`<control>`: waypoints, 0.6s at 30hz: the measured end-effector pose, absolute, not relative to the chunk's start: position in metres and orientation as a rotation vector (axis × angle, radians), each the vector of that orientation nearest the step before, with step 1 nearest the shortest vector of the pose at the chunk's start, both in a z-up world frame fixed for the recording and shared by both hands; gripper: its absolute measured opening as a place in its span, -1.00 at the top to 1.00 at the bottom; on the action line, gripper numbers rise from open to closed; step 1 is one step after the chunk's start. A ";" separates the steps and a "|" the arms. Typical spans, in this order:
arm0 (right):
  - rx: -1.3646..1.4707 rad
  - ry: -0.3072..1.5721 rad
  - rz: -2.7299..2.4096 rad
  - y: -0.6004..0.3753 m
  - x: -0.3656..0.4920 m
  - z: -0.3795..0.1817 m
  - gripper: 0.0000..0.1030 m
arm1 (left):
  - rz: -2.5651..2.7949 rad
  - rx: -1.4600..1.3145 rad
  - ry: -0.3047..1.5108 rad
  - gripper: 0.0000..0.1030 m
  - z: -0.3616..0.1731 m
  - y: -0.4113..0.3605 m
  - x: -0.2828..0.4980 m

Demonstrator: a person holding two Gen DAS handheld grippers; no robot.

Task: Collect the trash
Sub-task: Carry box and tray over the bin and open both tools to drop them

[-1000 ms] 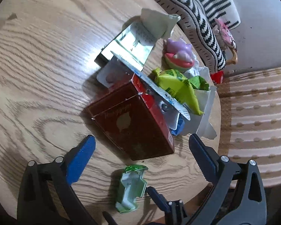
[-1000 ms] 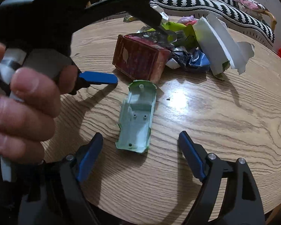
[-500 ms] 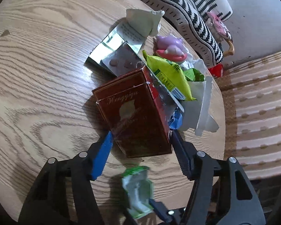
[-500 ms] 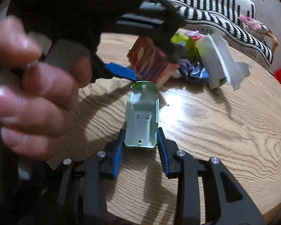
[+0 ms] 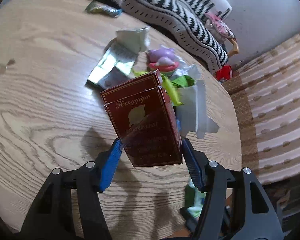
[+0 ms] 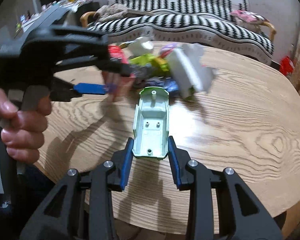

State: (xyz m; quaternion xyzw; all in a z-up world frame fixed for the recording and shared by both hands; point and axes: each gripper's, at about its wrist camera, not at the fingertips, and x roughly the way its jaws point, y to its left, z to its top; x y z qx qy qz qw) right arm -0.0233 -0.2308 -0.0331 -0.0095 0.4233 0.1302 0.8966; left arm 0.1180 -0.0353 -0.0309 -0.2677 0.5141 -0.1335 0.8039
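Note:
My left gripper (image 5: pixel 151 141) is shut on a dark red carton (image 5: pixel 144 120), which hangs tilted above the round wooden table (image 5: pixel 40 100). In the right wrist view that gripper (image 6: pixel 116 80) shows at the left in a hand (image 6: pixel 24 124), the carton (image 6: pixel 116 55) blurred between its fingers. My right gripper (image 6: pixel 151 140) is shut on the near end of a pale green plastic shell (image 6: pixel 153 120), hollow side up, clear of the table. In the left wrist view that shell (image 5: pixel 194 198) peeks out low, behind the right finger.
A trash pile lies beyond the carton: white torn paper (image 5: pixel 190 108), a yellow-green wrapper (image 5: pixel 170 88), a foil blister sheet (image 5: pixel 112 66), a pink and purple toy (image 5: pixel 164 60). A candy wrapper (image 5: pixel 102 10) lies far back. A striped cushion (image 6: pixel 190 28) borders the table.
Both grippers went from wide open to shut, the left on the red carton, the right on the green shell. Both things have since come up off the table.

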 end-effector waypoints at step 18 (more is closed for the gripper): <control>0.310 0.815 -0.274 -0.510 -0.129 -0.038 0.34 | -0.627 -0.011 0.984 -0.18 -0.001 -0.273 0.055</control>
